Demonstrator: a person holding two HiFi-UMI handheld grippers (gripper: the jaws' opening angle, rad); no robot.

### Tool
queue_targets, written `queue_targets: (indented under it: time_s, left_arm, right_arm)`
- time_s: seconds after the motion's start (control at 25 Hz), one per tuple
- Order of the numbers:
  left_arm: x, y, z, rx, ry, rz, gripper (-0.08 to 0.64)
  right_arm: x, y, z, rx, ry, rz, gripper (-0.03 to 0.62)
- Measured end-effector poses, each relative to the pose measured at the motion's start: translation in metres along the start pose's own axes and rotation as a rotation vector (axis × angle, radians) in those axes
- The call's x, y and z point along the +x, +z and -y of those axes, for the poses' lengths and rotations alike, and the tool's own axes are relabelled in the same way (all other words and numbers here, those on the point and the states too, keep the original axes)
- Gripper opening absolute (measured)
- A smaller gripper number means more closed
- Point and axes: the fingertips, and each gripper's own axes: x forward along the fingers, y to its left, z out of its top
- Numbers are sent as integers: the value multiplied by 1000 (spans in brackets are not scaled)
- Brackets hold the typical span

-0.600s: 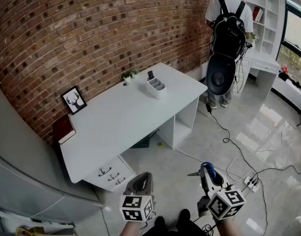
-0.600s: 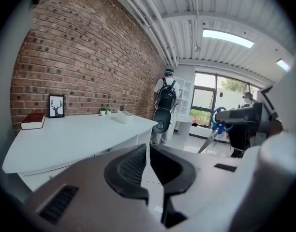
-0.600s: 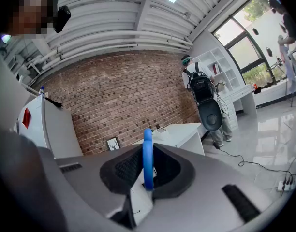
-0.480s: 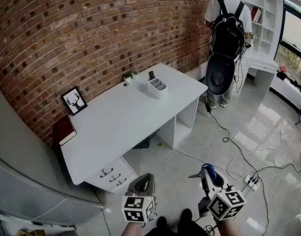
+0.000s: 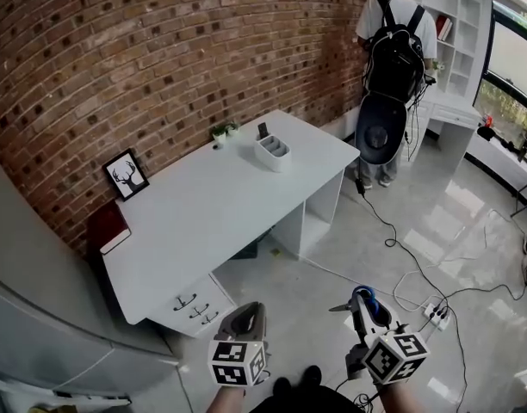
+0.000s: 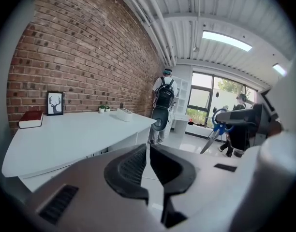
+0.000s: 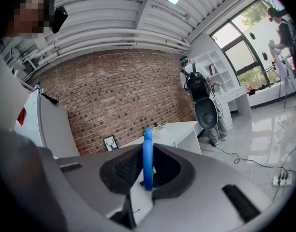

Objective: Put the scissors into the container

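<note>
Seen from the head view, the scissors [image 5: 364, 297] are pinched by their blue handle in the right gripper [image 5: 359, 308], low in the picture, over the floor. In the right gripper view the handle loop [image 7: 147, 158] is shown edge-on, with both jaws pressed against it. The long axis is laid crosswise, with the blades pointed toward 9 o'clock. The container [image 5: 273, 152] is found at 11 o'clock from that gripper, well apart, on the far end of the white desk [image 5: 203, 222] near the brick wall. A long carry up and forward is judged to be needed. The left gripper [image 5: 247, 315] is held at 9 o'clock of the right one, its jaws drawn almost together on nothing.
</note>
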Motion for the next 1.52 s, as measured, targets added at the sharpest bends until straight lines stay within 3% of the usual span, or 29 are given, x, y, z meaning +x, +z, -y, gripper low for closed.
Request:
queue_targets:
  time_s: [0.76, 1.08, 1.52]
  left_arm:
    - [50, 28, 46, 56, 45, 18, 28]
    - [61, 25, 61, 33, 57, 10, 28]
    - [117, 40, 20, 34, 59, -20, 28]
  right_arm:
    - [9, 24, 65, 44, 29, 11, 51]
    - [15, 31, 81, 48, 57, 2, 51]
    - [86, 39, 87, 82, 64, 3, 51]
